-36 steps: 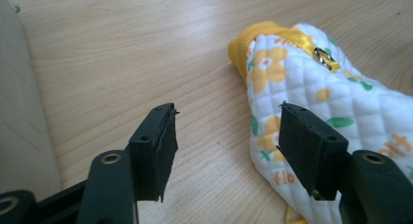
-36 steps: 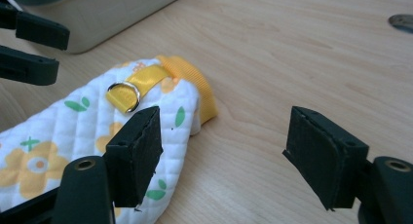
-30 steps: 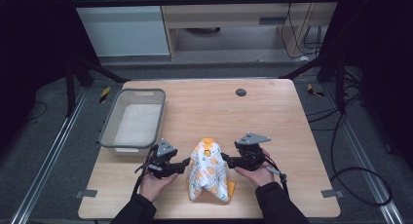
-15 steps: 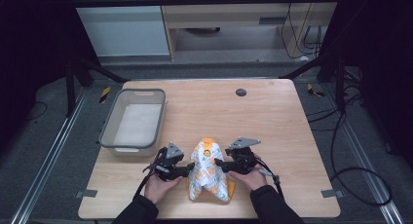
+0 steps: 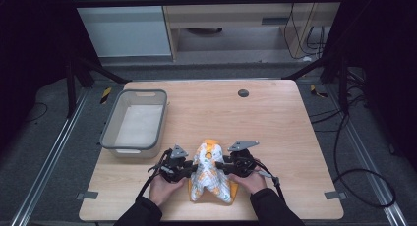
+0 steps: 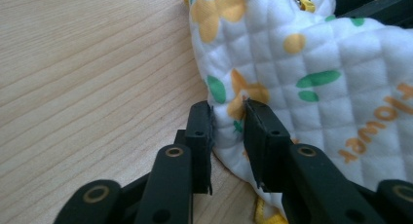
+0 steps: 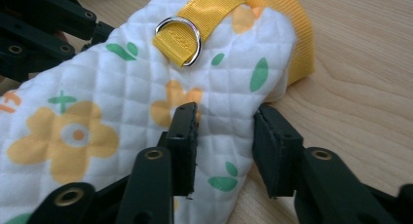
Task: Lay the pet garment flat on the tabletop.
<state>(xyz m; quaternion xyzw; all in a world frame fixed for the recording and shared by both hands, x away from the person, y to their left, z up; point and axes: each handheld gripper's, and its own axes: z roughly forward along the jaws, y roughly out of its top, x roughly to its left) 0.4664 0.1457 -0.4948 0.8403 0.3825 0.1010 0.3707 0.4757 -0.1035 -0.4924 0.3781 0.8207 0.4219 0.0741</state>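
Note:
A white quilted cloth item [image 5: 209, 174] printed with yellow flowers and green leaves lies near the table's front edge, with a yellow strap and metal D-ring [image 7: 179, 40] on it. My left gripper [image 5: 189, 169] is at its left side, and in the left gripper view the jaws [image 6: 228, 107] are shut on a puckered fold of the cloth's edge [image 6: 292, 87]. My right gripper [image 5: 221, 166] is at the cloth's right side. Its jaws [image 7: 225, 112] stand apart and straddle the quilted edge [image 7: 146, 87], one jaw over the cloth and one at its border.
A grey plastic tray [image 5: 109, 132] sits at the table's left, close behind my left hand. A small dark round disc [image 5: 243, 93] lies near the far edge. Bare wooden tabletop [image 5: 285, 132] spreads to the right and behind the cloth.
Both grippers have moved inward against the cloth, the right one more. The cloth has bunched up slightly between them.

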